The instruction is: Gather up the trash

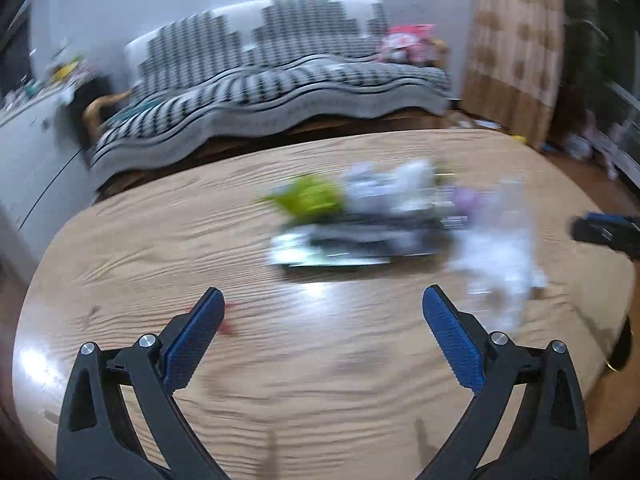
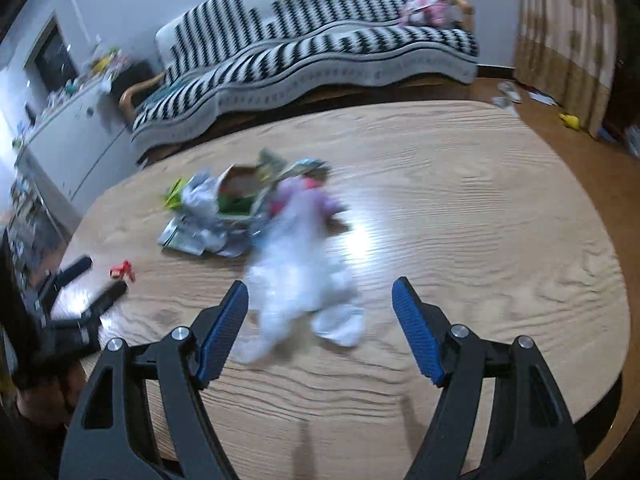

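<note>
A blurred pile of trash [image 1: 360,216] lies mid-table: green, white and silvery wrappers, with a white plastic bag [image 1: 500,256] at its right. My left gripper [image 1: 324,300] hovers open above the wooden table [image 1: 160,240], short of the pile, with nothing between its fingers. A small red scrap [image 1: 228,320] lies beside its left finger. In the right wrist view my right gripper [image 2: 320,290] stands open over the near end of the white bag [image 2: 300,272], pads clear of it. The wrapper pile [image 2: 224,208] lies beyond, the red scrap [image 2: 122,270] to the left.
Each gripper shows in the other's view: the right gripper [image 1: 588,226] at the right edge, the left gripper [image 2: 94,280] at the left. A striped sofa [image 2: 320,52] stands behind the table [image 2: 480,220], a white cabinet [image 2: 72,140] to the left, a curtain [image 2: 568,40] to the right.
</note>
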Demonstrator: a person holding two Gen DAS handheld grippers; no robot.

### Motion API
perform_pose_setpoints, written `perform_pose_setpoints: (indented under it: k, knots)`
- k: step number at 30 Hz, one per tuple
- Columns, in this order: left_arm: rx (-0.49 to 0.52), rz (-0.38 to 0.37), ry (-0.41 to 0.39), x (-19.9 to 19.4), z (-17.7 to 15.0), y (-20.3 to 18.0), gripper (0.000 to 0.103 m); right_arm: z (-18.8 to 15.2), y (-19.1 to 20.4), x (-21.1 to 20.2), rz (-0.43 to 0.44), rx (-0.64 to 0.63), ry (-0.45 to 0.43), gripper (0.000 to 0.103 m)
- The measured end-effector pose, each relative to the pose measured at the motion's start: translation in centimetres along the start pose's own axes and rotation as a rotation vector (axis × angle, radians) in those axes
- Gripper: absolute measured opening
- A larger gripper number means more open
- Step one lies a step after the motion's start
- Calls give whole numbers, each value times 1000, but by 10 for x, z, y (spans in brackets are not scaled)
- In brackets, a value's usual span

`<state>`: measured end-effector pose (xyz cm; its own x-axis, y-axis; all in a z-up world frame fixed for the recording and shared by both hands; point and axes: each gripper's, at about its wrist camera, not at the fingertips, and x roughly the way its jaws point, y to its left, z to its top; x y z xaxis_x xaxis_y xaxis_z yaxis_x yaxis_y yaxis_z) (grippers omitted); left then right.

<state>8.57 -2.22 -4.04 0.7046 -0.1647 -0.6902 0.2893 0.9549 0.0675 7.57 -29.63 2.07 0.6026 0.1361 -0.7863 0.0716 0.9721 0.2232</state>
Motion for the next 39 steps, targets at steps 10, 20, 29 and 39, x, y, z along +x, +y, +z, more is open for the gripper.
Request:
perform_pose_setpoints:
  k: [10,20,29,39]
  knots:
    - [-93,86,159,81,-11,82,96,-2,28,42,-12,-42,68,72]
    - [-97,33,172,74,-4,65,26,-5,33,54,-7,-52,94,72]
    - [-76,-25,107,39,9,28,26,-17,56,80,-71,-170,157,21]
    - [-48,-112,55,15,23,-24,26,-4,27,7,-31,-128,-8,15]
